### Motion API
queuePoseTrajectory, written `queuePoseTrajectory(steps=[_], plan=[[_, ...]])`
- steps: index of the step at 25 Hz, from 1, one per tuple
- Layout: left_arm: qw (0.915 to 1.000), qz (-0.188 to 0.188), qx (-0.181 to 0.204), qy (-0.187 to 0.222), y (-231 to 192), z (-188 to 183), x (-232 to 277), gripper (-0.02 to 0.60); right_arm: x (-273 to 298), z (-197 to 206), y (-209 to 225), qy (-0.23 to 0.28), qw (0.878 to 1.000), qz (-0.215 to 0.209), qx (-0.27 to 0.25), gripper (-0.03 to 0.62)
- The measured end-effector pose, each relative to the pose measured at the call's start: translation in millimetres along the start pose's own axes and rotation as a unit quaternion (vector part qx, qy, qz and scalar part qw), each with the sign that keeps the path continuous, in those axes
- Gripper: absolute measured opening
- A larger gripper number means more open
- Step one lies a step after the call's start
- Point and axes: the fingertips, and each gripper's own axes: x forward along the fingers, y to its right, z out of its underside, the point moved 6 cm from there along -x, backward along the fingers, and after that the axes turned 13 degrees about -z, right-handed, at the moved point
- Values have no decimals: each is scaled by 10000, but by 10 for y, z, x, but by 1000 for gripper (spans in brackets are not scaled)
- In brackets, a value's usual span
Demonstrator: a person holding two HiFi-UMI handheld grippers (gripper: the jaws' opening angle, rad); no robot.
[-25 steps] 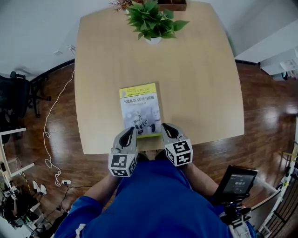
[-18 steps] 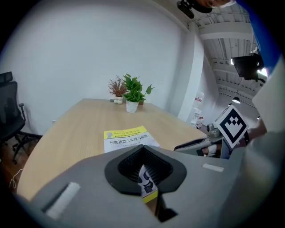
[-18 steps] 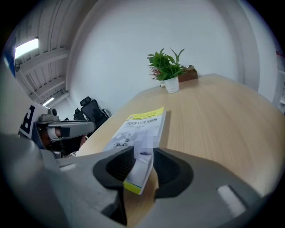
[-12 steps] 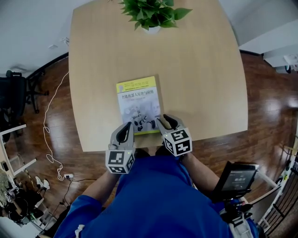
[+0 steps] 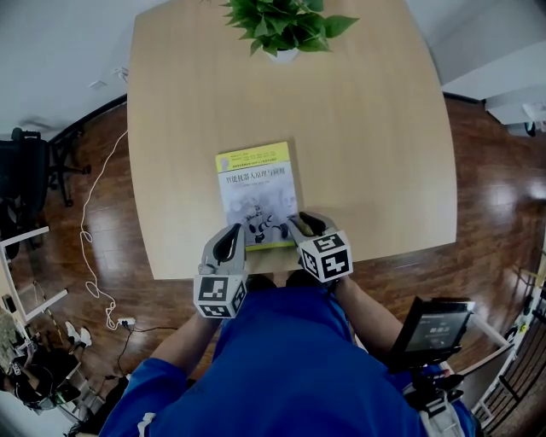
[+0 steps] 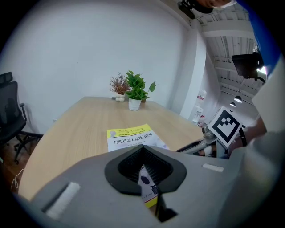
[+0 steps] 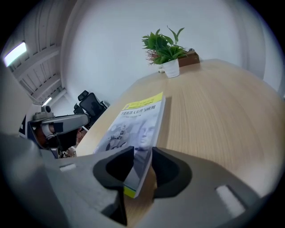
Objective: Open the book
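Note:
A closed book (image 5: 256, 192) with a yellow and grey cover lies on the wooden table (image 5: 358, 128), close to its near edge. My right gripper (image 5: 300, 222) is at the book's near right corner. Its jaws have just been opening, and in the right gripper view (image 7: 142, 151) that corner of the book (image 7: 138, 120) stands between them with a gap on the left side. My left gripper (image 5: 232, 235) sits by the near left corner, tips together (image 6: 142, 147); the book (image 6: 131, 136) shows beyond and under them.
A potted green plant (image 5: 286, 26) stands at the table's far edge. On the wooden floor to the left are a black office chair (image 5: 26, 171) and a white cable (image 5: 94, 239). A dark screen on a stand (image 5: 435, 329) is at the lower right.
My right gripper has come down and forward onto the book's near right corner. The left gripper has stayed by the near left corner.

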Motion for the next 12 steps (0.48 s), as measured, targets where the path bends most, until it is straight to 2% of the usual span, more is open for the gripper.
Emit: queuePoseTrajectory(steps=[12], plan=[[10000, 9, -29, 24, -39, -8, 45, 6, 1, -35, -58, -151, 9997, 91, -186, 123]])
